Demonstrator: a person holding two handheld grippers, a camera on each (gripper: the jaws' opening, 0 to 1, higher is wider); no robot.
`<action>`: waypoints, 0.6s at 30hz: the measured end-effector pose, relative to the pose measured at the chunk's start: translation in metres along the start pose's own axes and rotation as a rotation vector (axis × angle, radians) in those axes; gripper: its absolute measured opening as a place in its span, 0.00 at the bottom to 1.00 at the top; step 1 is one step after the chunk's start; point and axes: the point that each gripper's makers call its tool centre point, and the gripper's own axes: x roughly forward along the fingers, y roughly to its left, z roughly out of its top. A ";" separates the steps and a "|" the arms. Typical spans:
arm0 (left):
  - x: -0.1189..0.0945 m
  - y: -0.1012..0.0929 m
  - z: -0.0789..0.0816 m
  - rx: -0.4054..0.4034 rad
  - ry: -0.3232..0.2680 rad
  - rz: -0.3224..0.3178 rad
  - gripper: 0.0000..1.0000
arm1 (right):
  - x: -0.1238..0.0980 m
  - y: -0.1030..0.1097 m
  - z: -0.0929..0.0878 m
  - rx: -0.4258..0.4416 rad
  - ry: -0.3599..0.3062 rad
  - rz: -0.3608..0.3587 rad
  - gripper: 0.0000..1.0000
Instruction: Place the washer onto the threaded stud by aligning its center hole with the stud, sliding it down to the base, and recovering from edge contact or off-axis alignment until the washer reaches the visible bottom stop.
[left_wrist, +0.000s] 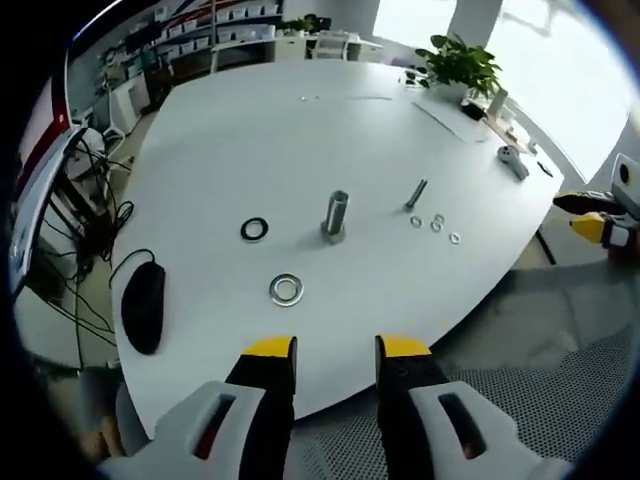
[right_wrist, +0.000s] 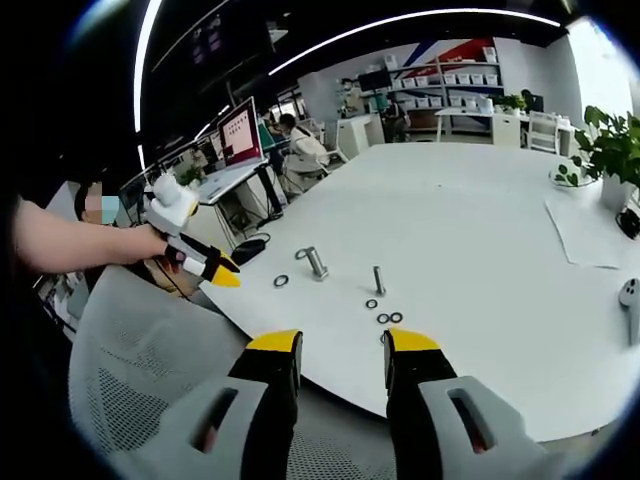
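Observation:
A thick threaded stud (left_wrist: 334, 217) stands upright on the white table (left_wrist: 250, 130). In front of it lies a silver washer (left_wrist: 286, 290), and a black washer (left_wrist: 254, 229) lies to its left. My left gripper (left_wrist: 337, 350) hovers open over the table's near edge, short of the silver washer, holding nothing. In the right gripper view the stud (right_wrist: 315, 262) stands with a dark washer (right_wrist: 281, 281) beside it. My right gripper (right_wrist: 343, 342) is open and empty, off the table's edge. A hand holds the left gripper (right_wrist: 220, 270) at the left there.
A thinner bolt (left_wrist: 416, 193) stands right of the stud with three small washers (left_wrist: 437, 224) near it. A black mouse (left_wrist: 143, 305) lies at the table's left edge. A potted plant (left_wrist: 460, 65) sits far back. A mesh chair (right_wrist: 130, 380) is below the edge.

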 end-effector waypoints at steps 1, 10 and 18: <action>0.004 0.001 -0.001 -0.001 0.006 -0.001 0.30 | 0.000 0.000 0.000 -0.002 0.003 0.001 0.35; 0.029 0.011 -0.015 0.020 0.086 -0.003 0.30 | 0.001 0.000 -0.001 0.001 0.006 0.001 0.35; 0.037 0.018 -0.019 0.039 0.148 0.007 0.29 | 0.000 -0.001 -0.002 0.005 0.003 -0.004 0.35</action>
